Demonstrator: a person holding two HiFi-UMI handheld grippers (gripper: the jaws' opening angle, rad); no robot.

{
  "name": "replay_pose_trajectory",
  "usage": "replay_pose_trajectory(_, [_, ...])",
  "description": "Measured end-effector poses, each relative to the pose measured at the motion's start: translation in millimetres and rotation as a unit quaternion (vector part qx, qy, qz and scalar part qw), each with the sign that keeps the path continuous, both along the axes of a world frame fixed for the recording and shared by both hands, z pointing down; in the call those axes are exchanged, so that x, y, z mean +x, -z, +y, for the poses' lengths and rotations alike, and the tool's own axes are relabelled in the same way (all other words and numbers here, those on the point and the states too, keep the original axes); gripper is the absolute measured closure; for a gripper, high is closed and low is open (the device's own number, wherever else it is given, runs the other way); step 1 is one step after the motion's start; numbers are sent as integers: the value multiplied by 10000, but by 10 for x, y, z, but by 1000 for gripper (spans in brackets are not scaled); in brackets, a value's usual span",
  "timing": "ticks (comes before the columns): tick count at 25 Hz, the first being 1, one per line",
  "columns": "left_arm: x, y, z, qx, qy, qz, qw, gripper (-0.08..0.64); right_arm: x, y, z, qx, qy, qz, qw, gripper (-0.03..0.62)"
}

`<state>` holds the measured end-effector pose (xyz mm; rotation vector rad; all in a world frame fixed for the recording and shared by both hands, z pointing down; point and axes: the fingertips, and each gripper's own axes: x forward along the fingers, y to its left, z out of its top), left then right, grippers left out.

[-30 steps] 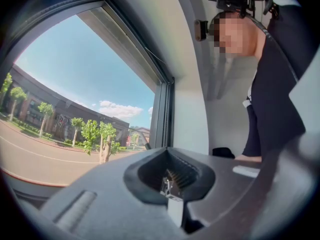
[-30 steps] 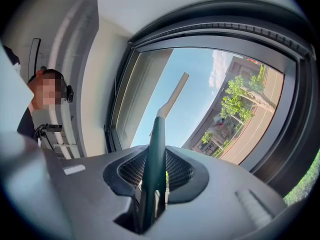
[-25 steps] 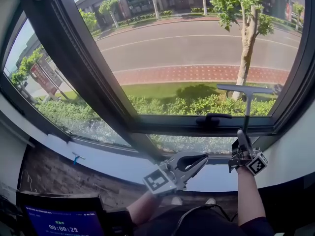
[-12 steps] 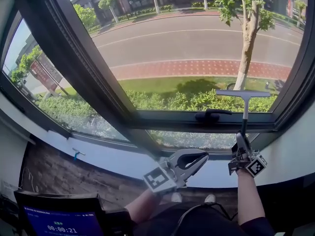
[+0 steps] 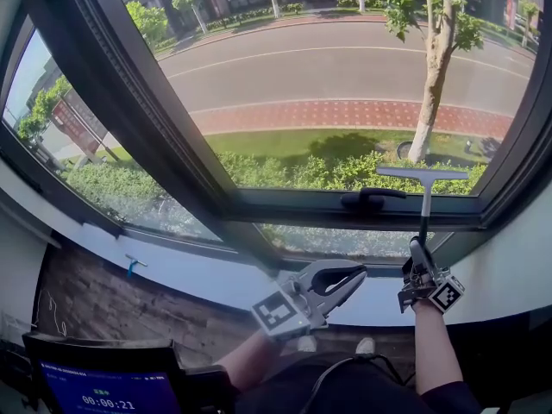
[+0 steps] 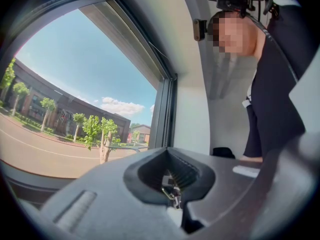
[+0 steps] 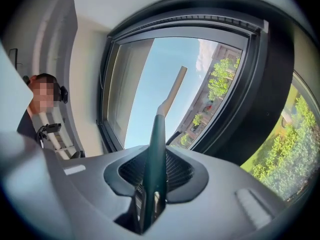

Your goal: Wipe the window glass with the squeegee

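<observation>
At the lower right corner of the window glass, the squeegee stands upright with its blade level, just above the bottom frame and just right of the window handle. The blade looks laid against the pane, though I cannot confirm contact from here.

My right gripper is clenched on the squeegee's dark green grip. Its own view shows the shaft rising straight out from between the jaws toward the sky. I judge this low hold is deliberate: it gives the longest reach up the pane, and a shaft in line with the jaws keeps the blade square rather than tipped at one end.

My left gripper has its jaws drawn together with nothing between them. It hangs low in front of the white sill, left of the other gripper and well apart from the glass — out of the blade's path, I take it, since one gripper is enough for this tool.

With the blade this low, I judge the next stroke calls for raising it toward the top of the pane first.
</observation>
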<state>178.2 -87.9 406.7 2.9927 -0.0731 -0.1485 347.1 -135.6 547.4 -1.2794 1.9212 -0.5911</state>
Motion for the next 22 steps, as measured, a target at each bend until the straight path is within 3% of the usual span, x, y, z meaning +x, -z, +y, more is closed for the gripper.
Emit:
replay_pose_trajectory(8, [6, -2, 11, -55, 21, -19, 10000, 557, -31, -338, 91, -530, 125, -10, 9985, 500])
replay_pose_trajectory(16, [9, -6, 12, -76, 45, -30, 10000, 556, -79, -388, 114, -600, 302, -79, 9977, 500])
replay_pose_trajectory(22, [8, -11, 21, -79, 35, -10, 10000, 557, -1, -329, 149, -674, 91, 229, 9974, 500])
